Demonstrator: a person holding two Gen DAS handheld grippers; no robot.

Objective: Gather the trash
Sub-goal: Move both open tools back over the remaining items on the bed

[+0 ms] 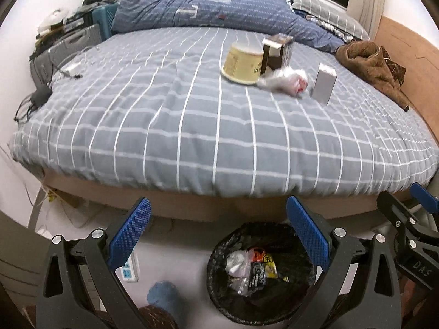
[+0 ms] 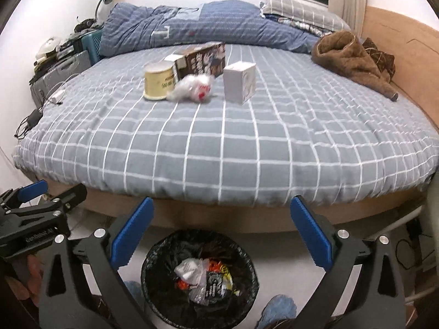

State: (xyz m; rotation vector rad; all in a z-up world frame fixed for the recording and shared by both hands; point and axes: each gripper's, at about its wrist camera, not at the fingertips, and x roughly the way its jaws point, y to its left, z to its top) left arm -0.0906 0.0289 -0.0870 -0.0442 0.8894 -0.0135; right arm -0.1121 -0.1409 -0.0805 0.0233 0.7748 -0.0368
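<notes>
Both the left gripper [image 1: 218, 220] and right gripper [image 2: 222, 222] have fingers spread wide, empty, above the trash bin [image 2: 153, 263].

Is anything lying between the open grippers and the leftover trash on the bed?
Nothing visible does. Bare checked bedspread separates both the right gripper and the left gripper from the cluster: yellow cup, crumpled wrapper, brown box, white box. The bin sits open on the floor below.
</notes>
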